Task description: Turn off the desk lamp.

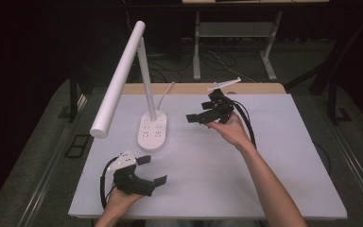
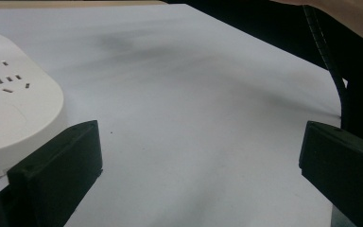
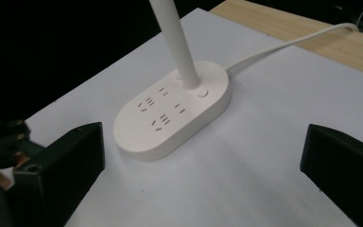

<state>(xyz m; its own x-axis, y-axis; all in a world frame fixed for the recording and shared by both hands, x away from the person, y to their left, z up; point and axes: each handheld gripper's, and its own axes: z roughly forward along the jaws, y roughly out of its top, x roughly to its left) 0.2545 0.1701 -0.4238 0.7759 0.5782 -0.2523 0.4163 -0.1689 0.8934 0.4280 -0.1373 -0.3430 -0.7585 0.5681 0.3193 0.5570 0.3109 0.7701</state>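
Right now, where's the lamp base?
In the high view the lamp base sits on the white table, left of centre, between the left gripper nearer the person and the right gripper to its right.

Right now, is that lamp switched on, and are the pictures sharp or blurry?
High view: the lamp looks unlit, the white table is evenly bright and the room behind is dark. Left gripper view: soft grey shadows cross the table, near jaws slightly soft. Right gripper view: the lamp base is sharp, jaw edges blurred.

A white lamp (image 1: 142, 75) with a white socket base (image 3: 172, 109) stands on a pale grey surface (image 1: 208, 175) edged in tan wood, flanked by two black claws.
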